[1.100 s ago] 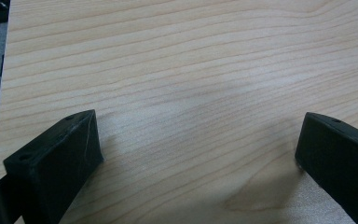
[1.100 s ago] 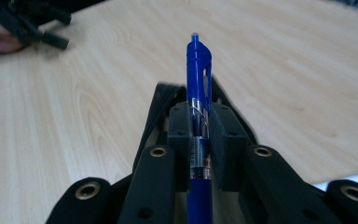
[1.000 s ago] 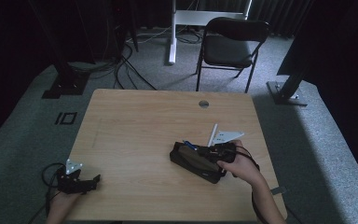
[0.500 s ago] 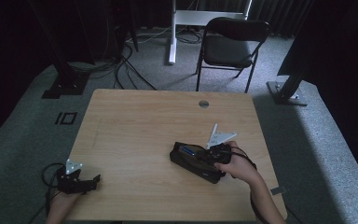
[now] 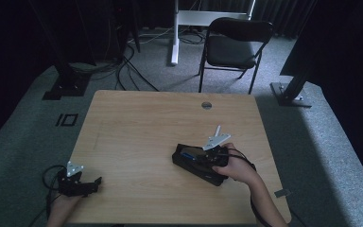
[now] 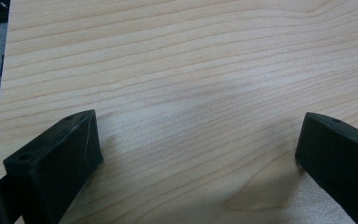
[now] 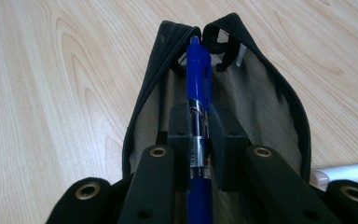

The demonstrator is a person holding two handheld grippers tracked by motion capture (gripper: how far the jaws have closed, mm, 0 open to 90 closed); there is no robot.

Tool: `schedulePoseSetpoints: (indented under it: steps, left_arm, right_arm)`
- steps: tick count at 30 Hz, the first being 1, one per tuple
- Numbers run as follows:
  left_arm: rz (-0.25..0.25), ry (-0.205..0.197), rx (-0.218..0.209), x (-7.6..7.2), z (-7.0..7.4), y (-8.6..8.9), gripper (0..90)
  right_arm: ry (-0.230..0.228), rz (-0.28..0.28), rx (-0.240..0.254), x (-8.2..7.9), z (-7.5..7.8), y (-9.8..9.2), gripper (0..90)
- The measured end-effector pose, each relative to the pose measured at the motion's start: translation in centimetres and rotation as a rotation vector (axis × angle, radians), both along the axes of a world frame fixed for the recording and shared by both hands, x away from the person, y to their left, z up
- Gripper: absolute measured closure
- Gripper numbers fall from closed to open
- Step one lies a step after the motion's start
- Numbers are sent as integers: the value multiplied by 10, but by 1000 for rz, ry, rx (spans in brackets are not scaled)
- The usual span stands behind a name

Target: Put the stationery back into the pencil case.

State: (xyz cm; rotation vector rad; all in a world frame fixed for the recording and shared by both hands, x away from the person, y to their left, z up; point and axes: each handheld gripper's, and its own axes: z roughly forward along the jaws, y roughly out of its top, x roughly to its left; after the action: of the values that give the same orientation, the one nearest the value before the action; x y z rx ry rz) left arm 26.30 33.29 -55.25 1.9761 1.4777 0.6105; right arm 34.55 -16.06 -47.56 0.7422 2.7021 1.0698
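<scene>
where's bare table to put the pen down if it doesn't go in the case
Most of the wooden table is bare: the whole far half up to the round grommet hole, and the wide middle strip between the left gripper and the black pencil case. It is crowded only around the case, where the right gripper holds the blue pen.

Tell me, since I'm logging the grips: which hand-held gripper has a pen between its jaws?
The right hand-held gripper: its jaws are shut on a blue pen over the open black pouch. The left hand-held gripper stands open over bare table.
</scene>
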Motion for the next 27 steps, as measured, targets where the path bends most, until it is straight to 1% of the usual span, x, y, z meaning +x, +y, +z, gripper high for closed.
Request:
schedulePoseSetpoints:
  steps: [6,7,8,9,10,11,14,15,17,18,20,21,23,24,26,27]
  left_arm:
    - [0,0,0,0,0,0,3]
    - [0,0,0,0,0,0,3]
    - [0,0,0,0,0,0,3]
    - [0,0,0,0,0,0,3]
    - [0,0,0,0,0,0,3]
    - [0,0,0,0,0,0,3]
    - [0,0,0,0,0,0,3]
    - [0,0,0,0,0,0,3]
    - [0,0,0,0,0,0,3]
    - [0,0,0,0,0,0,3]
    - [0,0,0,0,0,0,3]
    - [0,0,0,0,0,0,3]
    - [0,0,0,0,0,0,3]
    - [0,0,0,0,0,0,3]
    - [0,0,0,0,0,0,3]
    - [0,0,0,0,0,0,3]
  right_arm:
    - [-4,1,-48,2,1,6,795]
    - [-4,1,-48,2,1,6,795]
    - [5,2,-64,2,0,7,795]
    - [-2,-2,-85,3,-1,9,795]
    - [2,-1,-93,3,-2,10,794]
    - [-1,-7,-91,4,-2,11,795]
    - [10,-12,-100,5,-2,13,795]
    - [14,-7,-104,5,-3,14,795]
    - [14,-8,-115,6,-4,15,795]
    - [24,-8,-120,6,-4,17,795]
    - [18,1,-135,7,-6,20,795]
    - [25,3,-142,7,-7,22,795]
    - [21,5,-149,8,-9,25,795]
    - [29,5,-156,9,-9,26,795]
    - [24,3,-165,10,-10,27,795]
    - [29,8,-175,11,-11,28,795]
